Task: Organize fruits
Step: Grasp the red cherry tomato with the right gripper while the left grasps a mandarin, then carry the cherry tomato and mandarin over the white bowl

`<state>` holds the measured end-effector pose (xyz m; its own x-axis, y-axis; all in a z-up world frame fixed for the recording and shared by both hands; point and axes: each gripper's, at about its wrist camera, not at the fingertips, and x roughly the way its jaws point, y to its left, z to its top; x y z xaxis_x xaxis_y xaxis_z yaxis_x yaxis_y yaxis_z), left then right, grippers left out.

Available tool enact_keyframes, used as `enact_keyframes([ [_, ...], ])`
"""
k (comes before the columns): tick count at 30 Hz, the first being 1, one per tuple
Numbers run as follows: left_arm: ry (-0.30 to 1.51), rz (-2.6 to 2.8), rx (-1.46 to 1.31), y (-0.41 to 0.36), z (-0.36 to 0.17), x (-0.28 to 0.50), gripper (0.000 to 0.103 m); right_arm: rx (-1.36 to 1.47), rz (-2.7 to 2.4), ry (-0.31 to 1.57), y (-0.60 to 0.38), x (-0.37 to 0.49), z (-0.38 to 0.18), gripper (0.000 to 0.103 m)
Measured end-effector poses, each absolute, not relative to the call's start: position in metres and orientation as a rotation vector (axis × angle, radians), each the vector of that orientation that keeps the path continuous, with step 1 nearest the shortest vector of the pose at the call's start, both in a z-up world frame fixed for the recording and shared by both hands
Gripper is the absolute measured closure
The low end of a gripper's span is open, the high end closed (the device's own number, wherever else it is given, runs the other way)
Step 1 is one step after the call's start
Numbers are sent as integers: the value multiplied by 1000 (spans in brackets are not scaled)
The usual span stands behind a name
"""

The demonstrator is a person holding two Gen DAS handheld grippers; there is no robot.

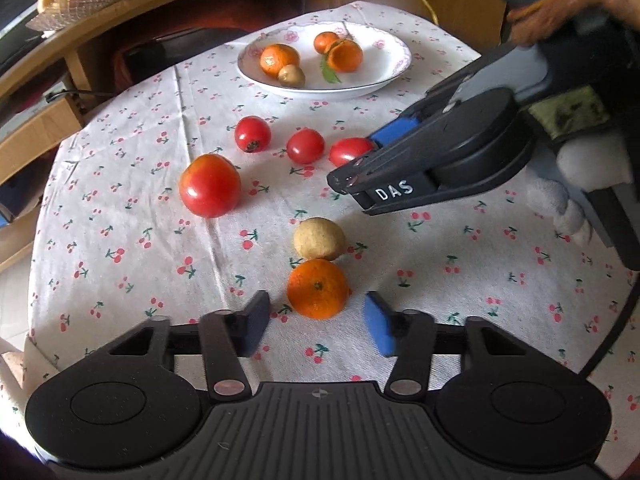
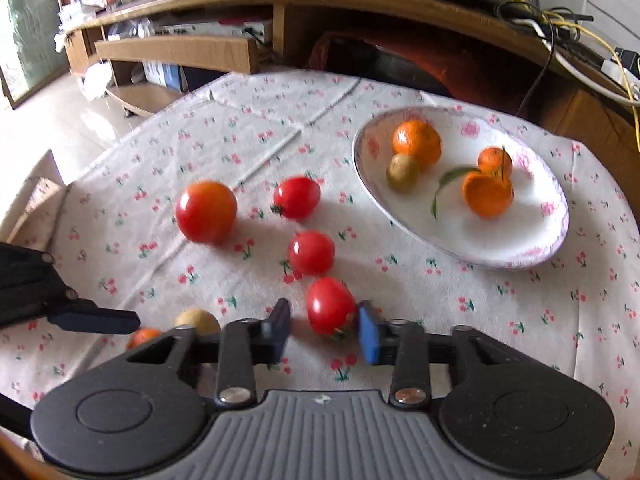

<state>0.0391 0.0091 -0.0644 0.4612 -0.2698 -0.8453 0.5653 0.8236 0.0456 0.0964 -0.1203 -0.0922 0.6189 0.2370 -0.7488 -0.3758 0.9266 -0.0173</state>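
On the round table covered by a cherry-print cloth (image 1: 120, 216), fruit is seen in two groups: a white plate (image 1: 384, 76) at the far side already holds three oranges and a small brownish fruit, while the rest lies loose on the cloth nearer the grippers. The loose pieces are a large tomato (image 1: 209, 185), three small tomatoes in a row beside it, a pale brown fruit (image 1: 319, 239) and an orange (image 1: 318, 289) touching it on the near side. The left gripper (image 1: 318, 322) is held low with its jaws wide apart; the orange sits between and just ahead of the pads, which are clear of it on both sides, so nothing is gripped yet. The opening appears chosen to straddle the orange's full width before closing. The right gripper (image 2: 325, 330) is placed around the nearest small tomato (image 2: 330, 306): its jaws are partly open, the blue pad (image 2: 368, 334) looks to be at or almost at the tomato's skin, while a narrow gap shows on the dark pad's side, so a firm hold cannot be confirmed. Some motion blur is present in the right wrist view. It is judged that both grippers are at the approach stage of a pick, presumably so that the loose fruit can be gathered onto the plate, where bare space is left toward the near rim.
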Motion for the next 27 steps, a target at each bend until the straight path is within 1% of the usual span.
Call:
enact_keyframes([
  [2, 963, -532, 338, 8, -63, 37, 59, -170, 346, 837, -123, 94, -91, 75],
  [4, 959, -531, 343, 7, -64, 37, 61, -164, 335, 843, -127, 91, -91, 75],
  [5, 959, -529, 342, 8, -63, 38, 64, -161, 332, 845, -128, 90, -91, 75],
  [8, 960, -516, 334, 7, -63, 40, 64, -158, 324, 848, -131, 83, -90, 75],
  [10, 959, -513, 341, 5, -64, 41, 62, -150, 323, 856, -134, 78, -89, 75],
  [12, 955, -499, 339, 4, -65, 42, 54, -147, 319, 855, -137, 72, -88, 75],
  [15, 946, -497, 336, 4, -66, 44, 50, -136, 308, 857, -143, 63, -86, 75],
  [17, 941, -503, 336, 3, -67, 45, 49, -125, 302, 863, -147, 60, -86, 75],
  [19, 935, -506, 340, 3, -67, 43, 52, -124, 294, 860, -149, 58, -86, 75],
  [21, 942, -519, 333, 3, -67, 43, 62, -117, 297, 871, -150, 57, -87, 75],
  [22, 945, -522, 332, 2, -66, 43, 63, -114, 295, 873, -150, 56, -87, 75],
  [27, 948, -523, 346, 2, -64, 40, 65, -111, 266, 879, -151, 47, -86, 75],
])
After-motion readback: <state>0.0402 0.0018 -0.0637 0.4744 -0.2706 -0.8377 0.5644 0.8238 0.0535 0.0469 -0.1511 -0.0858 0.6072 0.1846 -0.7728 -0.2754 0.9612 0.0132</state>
